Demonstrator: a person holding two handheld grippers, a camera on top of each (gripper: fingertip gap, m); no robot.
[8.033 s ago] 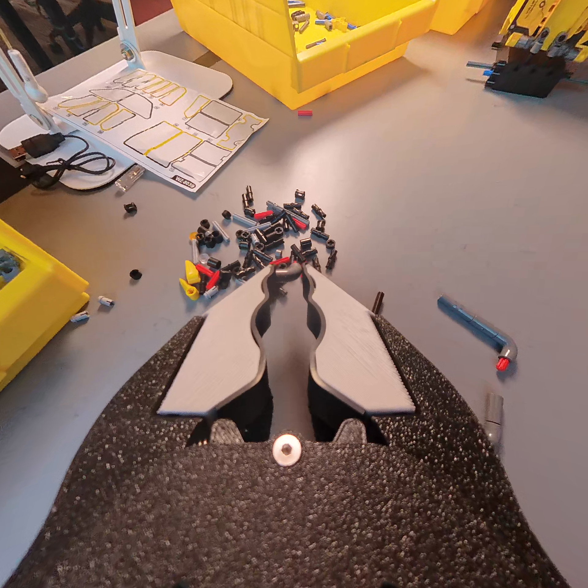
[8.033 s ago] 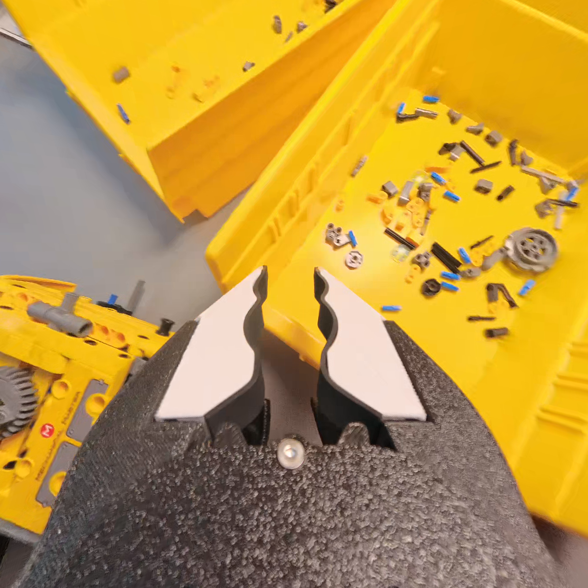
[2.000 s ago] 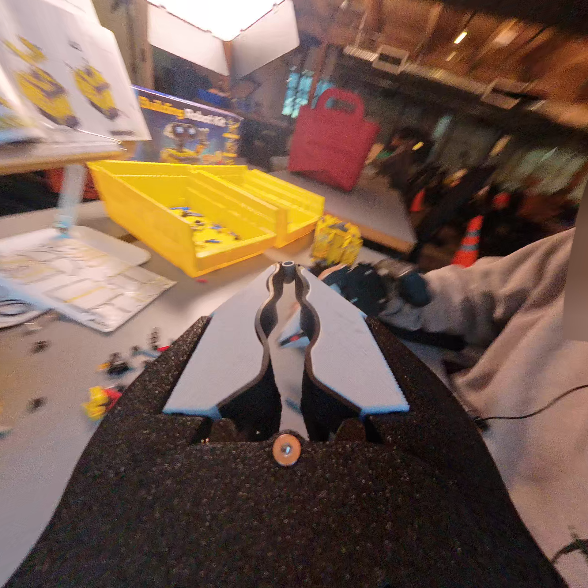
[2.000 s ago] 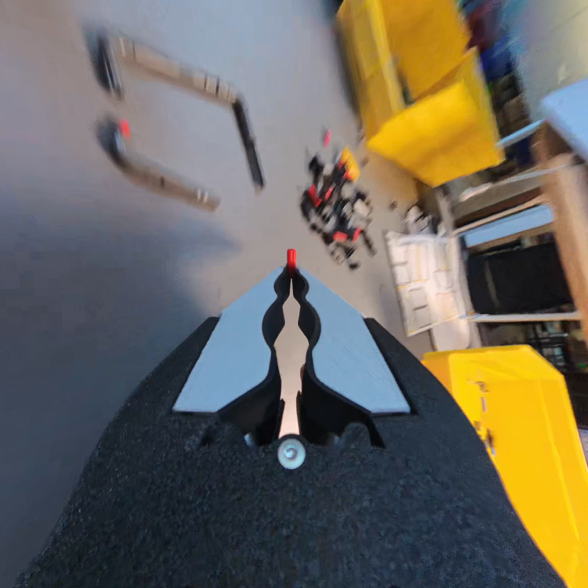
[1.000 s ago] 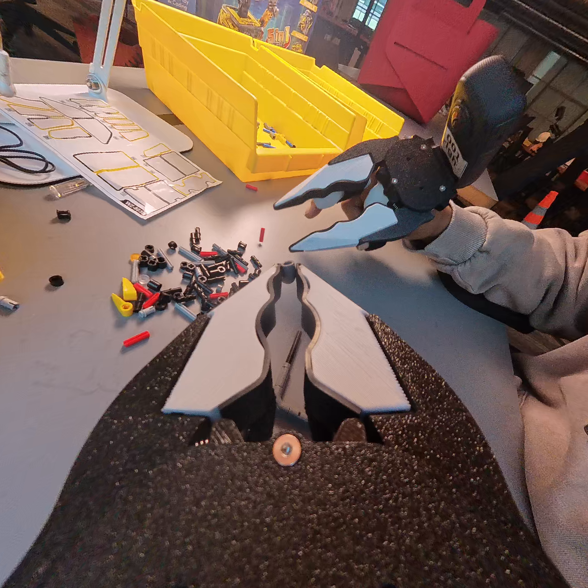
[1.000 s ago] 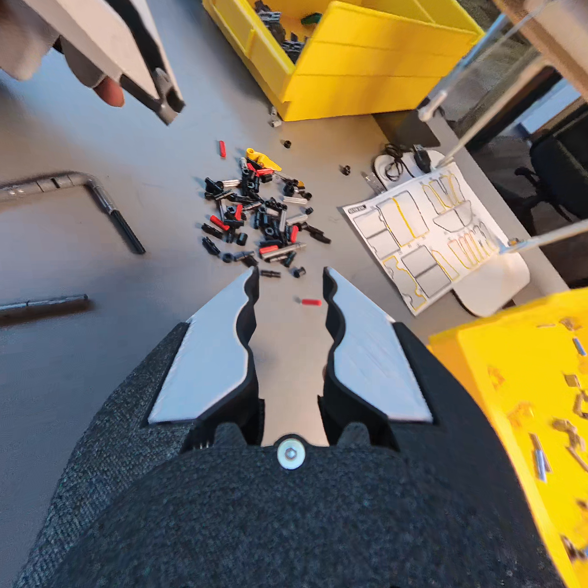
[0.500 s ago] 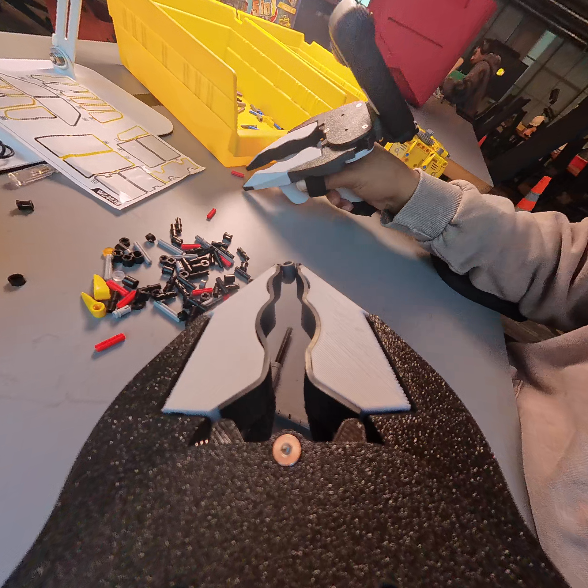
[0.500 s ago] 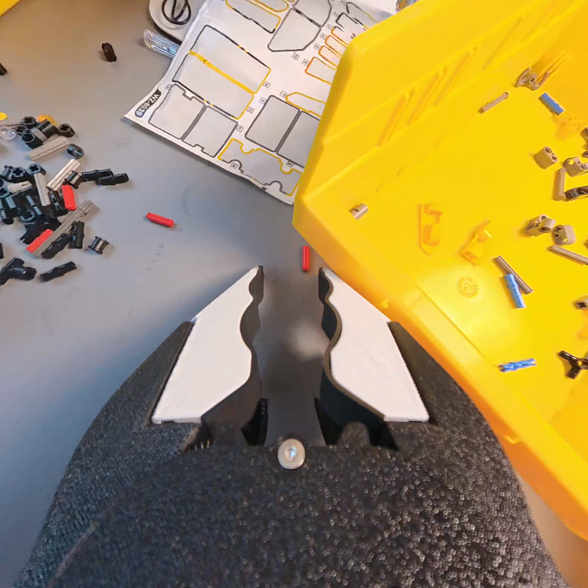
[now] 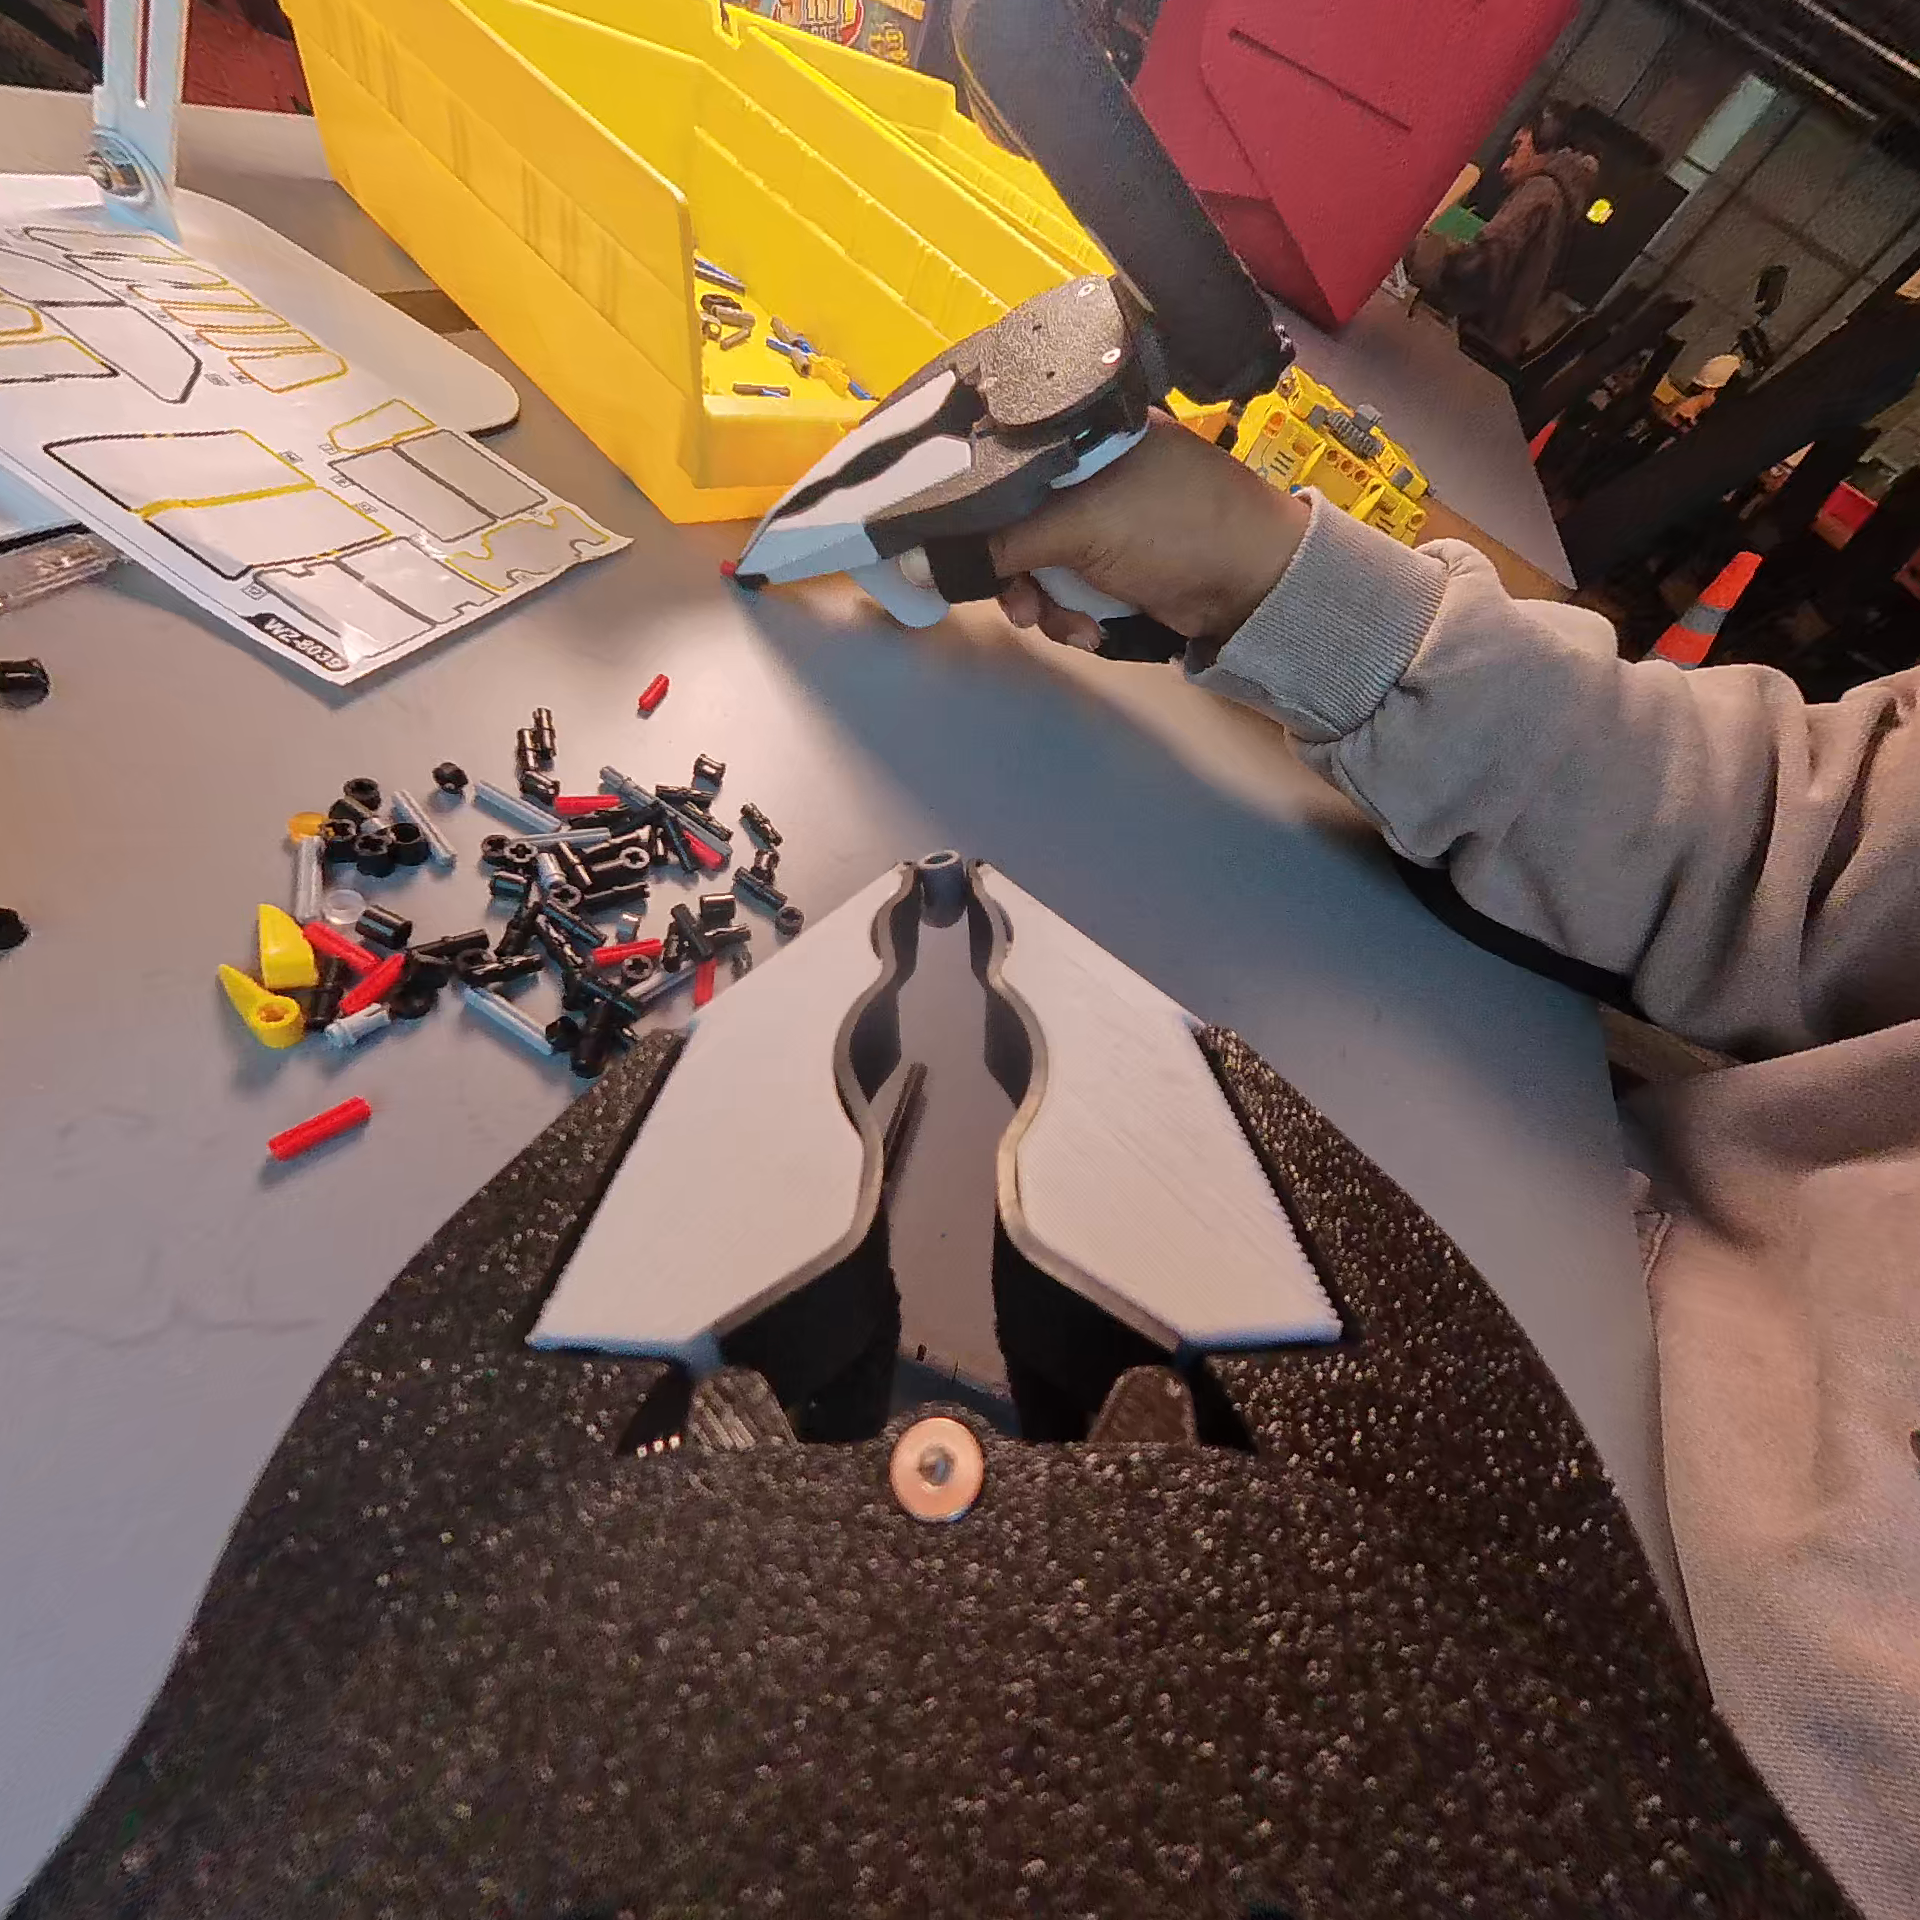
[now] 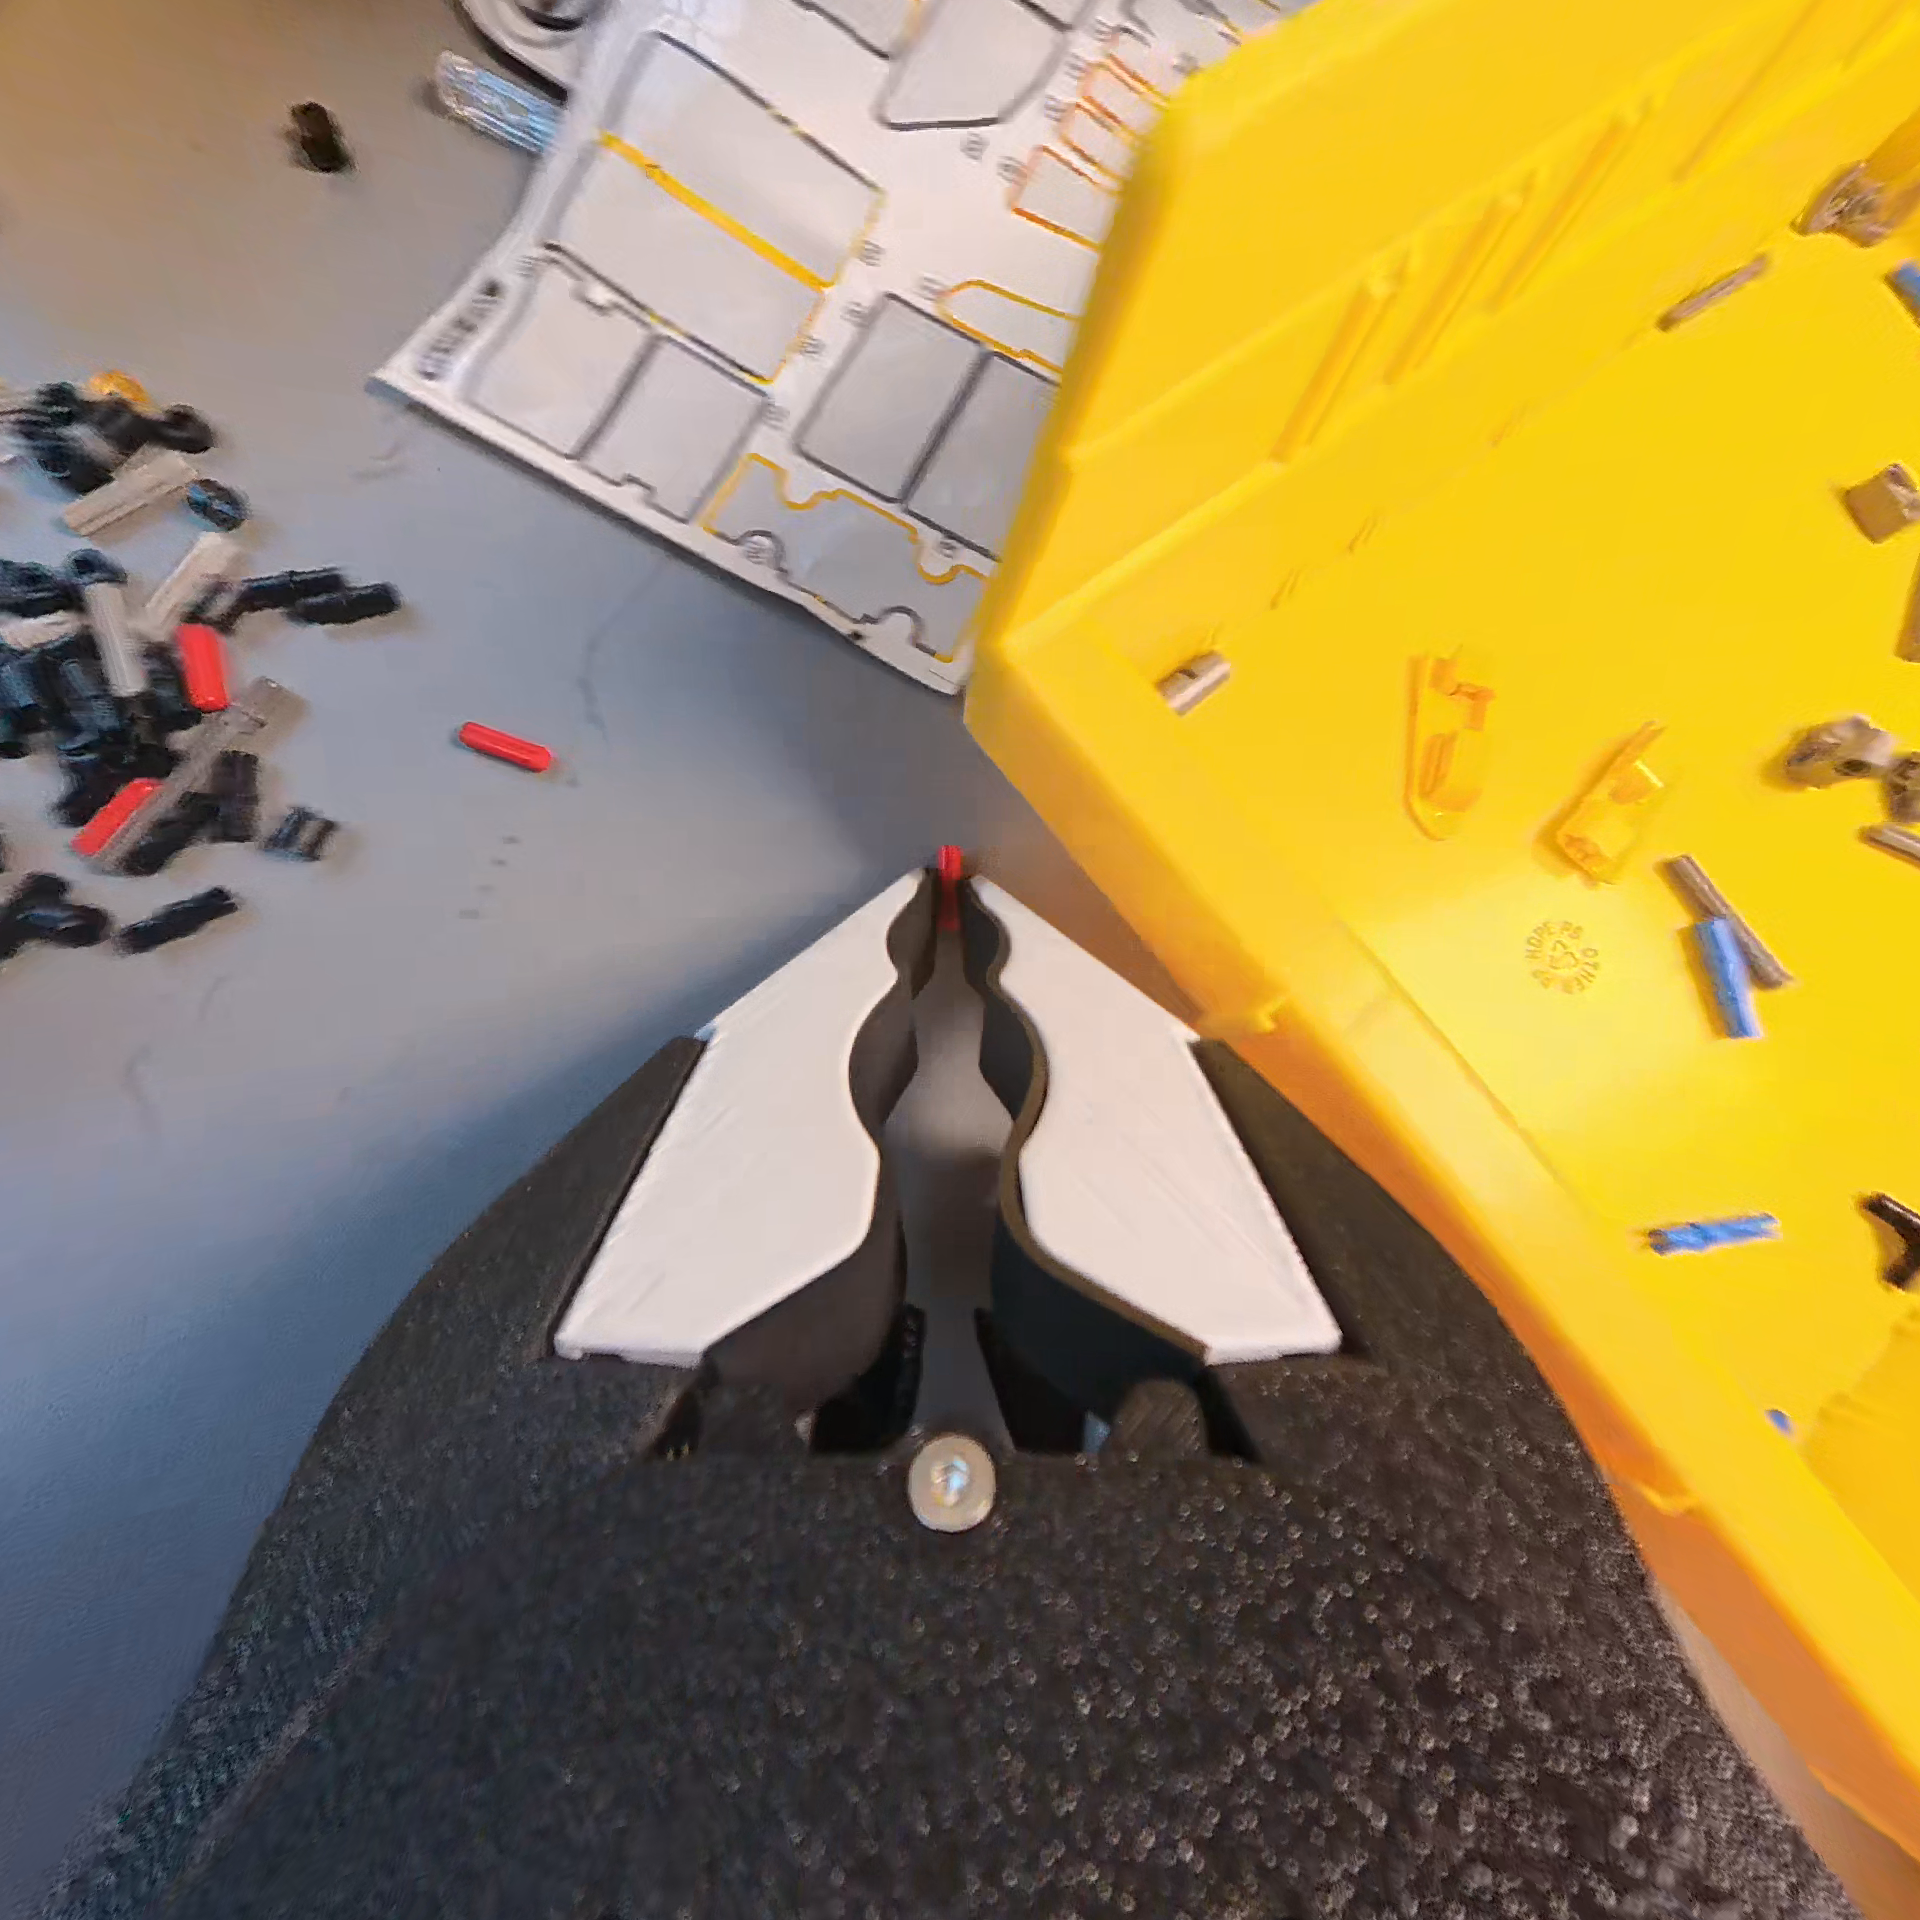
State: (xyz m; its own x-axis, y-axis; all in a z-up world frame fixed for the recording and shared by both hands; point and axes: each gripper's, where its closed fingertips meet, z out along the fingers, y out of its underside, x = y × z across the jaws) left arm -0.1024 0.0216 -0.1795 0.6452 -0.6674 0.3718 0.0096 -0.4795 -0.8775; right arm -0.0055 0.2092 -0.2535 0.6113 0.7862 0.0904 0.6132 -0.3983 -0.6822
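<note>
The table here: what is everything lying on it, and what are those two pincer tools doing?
Table: one, grey.
Yellow bins: several, far side.
Sticker sheet: one, white, left.
Pile of small pieces: many, black, red, grey, yellow, centre-left.
Loose red pins: one near the pile, one beyond it.
Yellow model: one, behind the hand.
Left gripper: shut on a grey piece.
Right gripper: shut on a red pin beside a bin.

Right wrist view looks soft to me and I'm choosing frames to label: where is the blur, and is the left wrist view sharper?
Right wrist view: motion blur smears the loose parts pile and sticker sheet; the right gripper itself stays crisp. Left wrist view: mostly sharp, the small parts distinct, wide-angle bending at the edges, dim background.
</note>
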